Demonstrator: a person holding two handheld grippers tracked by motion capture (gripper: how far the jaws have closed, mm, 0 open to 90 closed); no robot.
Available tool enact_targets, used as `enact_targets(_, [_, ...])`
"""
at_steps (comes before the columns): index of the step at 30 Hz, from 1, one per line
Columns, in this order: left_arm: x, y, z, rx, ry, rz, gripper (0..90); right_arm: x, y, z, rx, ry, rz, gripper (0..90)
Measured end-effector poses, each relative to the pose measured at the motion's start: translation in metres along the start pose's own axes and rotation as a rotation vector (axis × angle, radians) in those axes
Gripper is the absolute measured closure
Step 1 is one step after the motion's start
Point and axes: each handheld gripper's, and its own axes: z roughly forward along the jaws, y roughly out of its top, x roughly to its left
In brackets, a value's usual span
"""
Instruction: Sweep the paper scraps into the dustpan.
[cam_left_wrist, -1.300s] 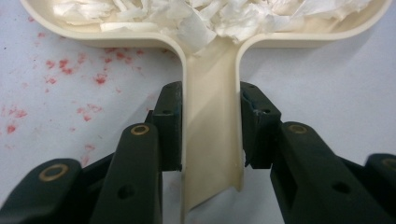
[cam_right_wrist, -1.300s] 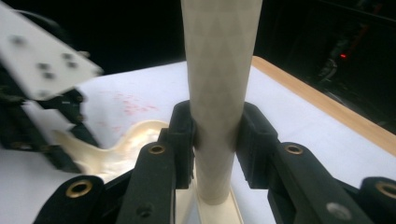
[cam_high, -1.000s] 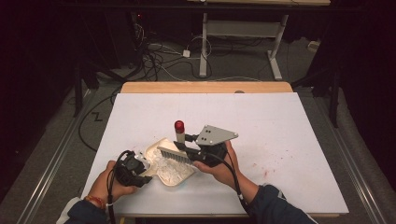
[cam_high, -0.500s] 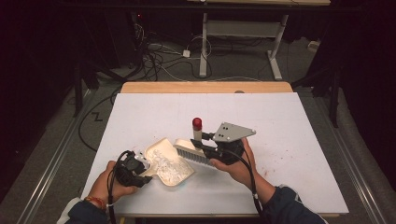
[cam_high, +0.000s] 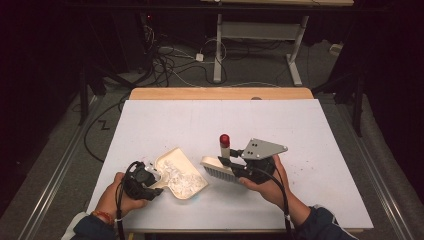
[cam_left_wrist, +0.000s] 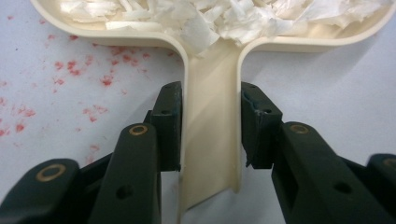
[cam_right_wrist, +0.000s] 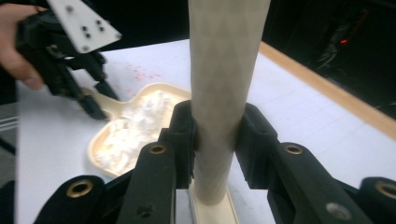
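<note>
Cream plastic dustpan (cam_high: 176, 172) lies near the front edge of the white table (cam_high: 320, 130), full of white paper scraps (cam_high: 181, 179); the left gripper (cam_high: 150, 178) is clamped on its handle, one jaw on each side; the right gripper (cam_high: 235, 167) pinches the stem of a small cream brush with a red tip (cam_high: 220, 162); a second ago the brush stood right at the pan's edge, and now it sits apart, farther right; the pan has not moved; sweeping looks finished, so putting the brush down or tipping the pan likely comes next; faint red specks (cam_left_wrist: 107, 80) dot the table beside the pan.
</note>
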Motion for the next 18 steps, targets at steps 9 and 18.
enact_targets(9, [0.0,0.0,0.0,-0.005,0.005,-0.004,62.0,0.015,0.009,0.018,-0.025,0.061,-0.03,70.8])
enact_targets(18, [0.003,-0.002,0.0,-0.025,0.011,-0.028,62.0,0.022,0.026,0.019,-0.094,0.084,-0.047,70.8])
